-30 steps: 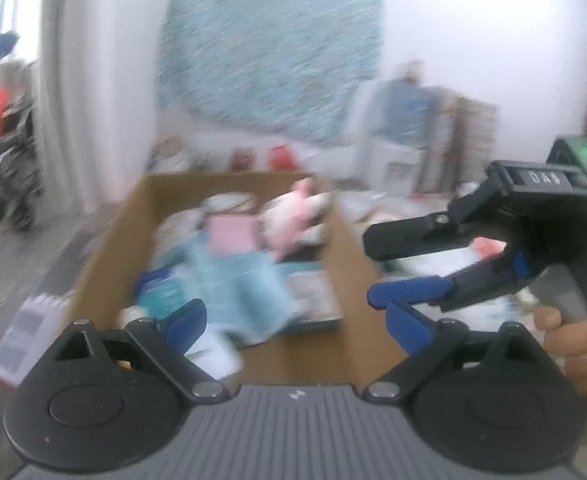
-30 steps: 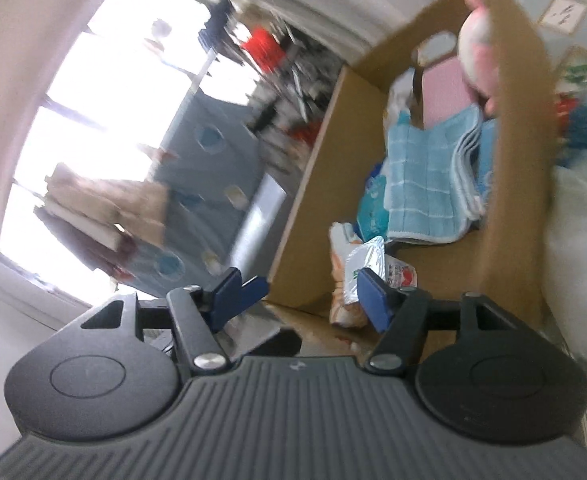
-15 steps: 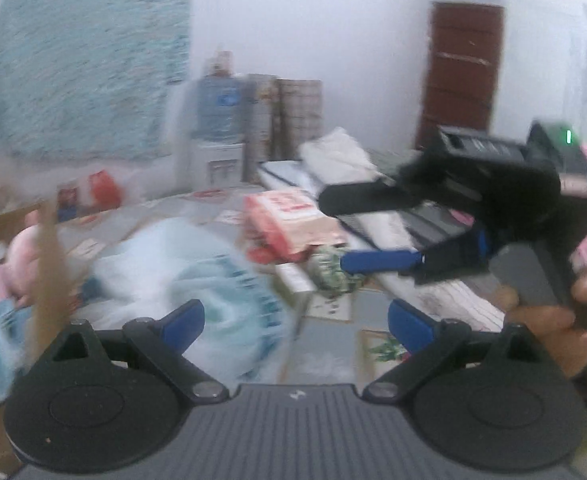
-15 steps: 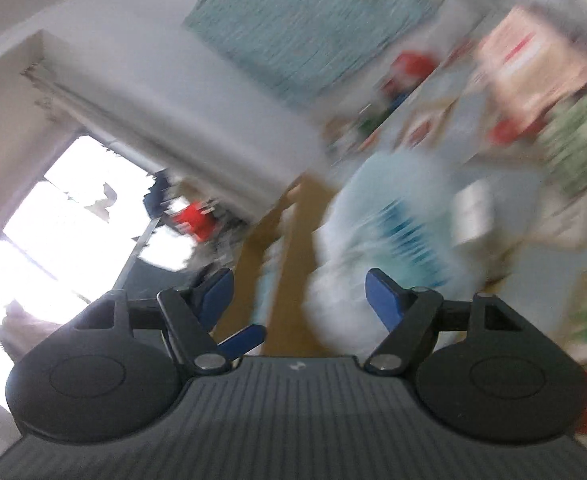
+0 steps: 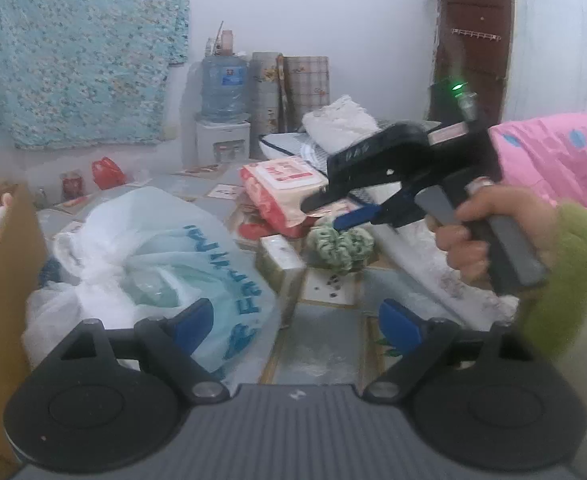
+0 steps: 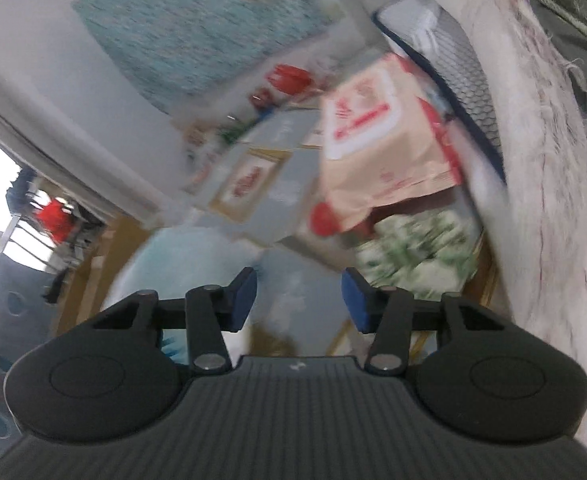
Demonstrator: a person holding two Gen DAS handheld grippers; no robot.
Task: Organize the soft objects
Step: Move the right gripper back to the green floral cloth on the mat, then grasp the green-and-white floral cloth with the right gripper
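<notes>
Clutter covers the tiled floor (image 5: 325, 332) between a cardboard box (image 5: 5, 264) at the left edge and bedding at the right. The left claw (image 5: 295, 322) hangs above the floor with its jaws spread wide but closing, nothing between them; a white and pale blue plastic bag (image 5: 153, 264) bulges just ahead of its left finger, against the box wall. Farther ahead lies a green crocheted piece (image 5: 339, 246), and behind it a stack of red and white wipe packs (image 5: 283, 188). The right claw (image 5: 321, 212), gripped by a hand (image 5: 481, 236) in a fuzzy green sleeve (image 5: 565, 280), reaches in from the right with its tips just above the crocheted piece; its jaws are partly open and closing on nothing. In its own blurred view the right claw (image 6: 299, 300) points at bare floor, the crocheted piece (image 6: 417, 248) just ahead to the right, the wipe packs (image 6: 373, 152) beyond. A blue patterned cloth (image 5: 81, 56) hangs on the white wall, beside a water dispenser (image 5: 223, 112); a pink quilt (image 5: 561, 156) lies at the right.
</notes>
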